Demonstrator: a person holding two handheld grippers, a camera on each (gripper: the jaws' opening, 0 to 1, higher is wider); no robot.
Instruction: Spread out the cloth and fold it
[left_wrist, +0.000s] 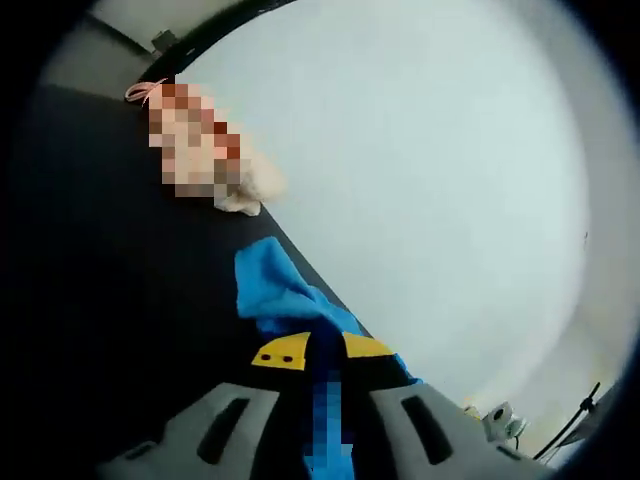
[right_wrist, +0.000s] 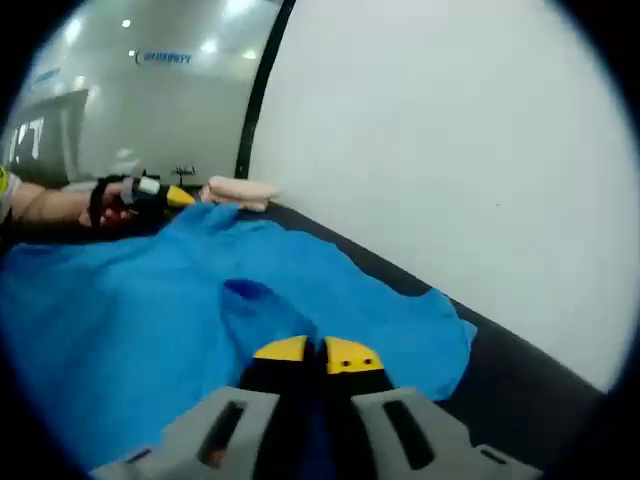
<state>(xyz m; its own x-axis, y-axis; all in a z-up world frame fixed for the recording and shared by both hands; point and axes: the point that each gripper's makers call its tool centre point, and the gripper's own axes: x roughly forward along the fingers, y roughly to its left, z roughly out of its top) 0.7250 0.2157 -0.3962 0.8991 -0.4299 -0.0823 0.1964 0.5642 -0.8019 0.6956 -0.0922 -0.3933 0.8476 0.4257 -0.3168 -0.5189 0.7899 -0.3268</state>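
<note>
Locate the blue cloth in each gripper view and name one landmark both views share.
Left gripper view: blue cloth at lower centre, running down between the jaws.
Right gripper view: blue cloth across the left and centre, on the dark table.
Shared landmark: the beige bundle by the white wall.

Blue lettering on the far wall is too blurred to read.

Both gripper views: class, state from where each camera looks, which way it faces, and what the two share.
Left gripper view: rides the left gripper, looking along the dark table beside a white wall; jaws pinch the blue cloth.
Right gripper view: rides the right gripper, facing the spread cloth; the person's hand shows.
Shared: cloth, table, wall.
</note>
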